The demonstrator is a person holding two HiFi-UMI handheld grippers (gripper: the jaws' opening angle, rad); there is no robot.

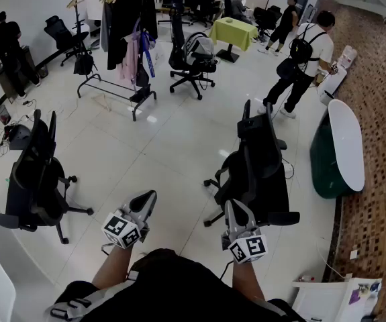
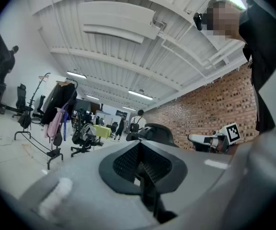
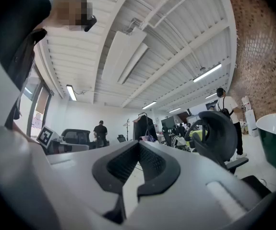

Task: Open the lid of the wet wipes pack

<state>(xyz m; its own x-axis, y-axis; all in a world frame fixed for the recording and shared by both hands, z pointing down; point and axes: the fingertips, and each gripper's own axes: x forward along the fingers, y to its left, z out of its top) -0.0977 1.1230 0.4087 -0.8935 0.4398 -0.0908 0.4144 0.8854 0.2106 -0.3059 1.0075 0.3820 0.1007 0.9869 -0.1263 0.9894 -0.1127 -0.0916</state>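
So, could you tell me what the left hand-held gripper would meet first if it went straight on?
Most likely the black office chair, seen right above the tips of the left hand-held gripper in its own view; depth is unclear.

place: open office | cues: swivel chairs (image 1: 35, 180), coat rack (image 1: 114, 86), brick wall (image 1: 380, 79)

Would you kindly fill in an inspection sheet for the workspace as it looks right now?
Surface: no worktable in front of the person; only pale floor below.
Job's things: nothing seen.
Clutter: a few small items by the far-left wall.
Grippers: left gripper and right gripper both shut and empty, held out over the floor.
Cables: loose cables on the floor at far left.
Surroundings: office chairs, clothes rack, people standing at the back, brick wall.
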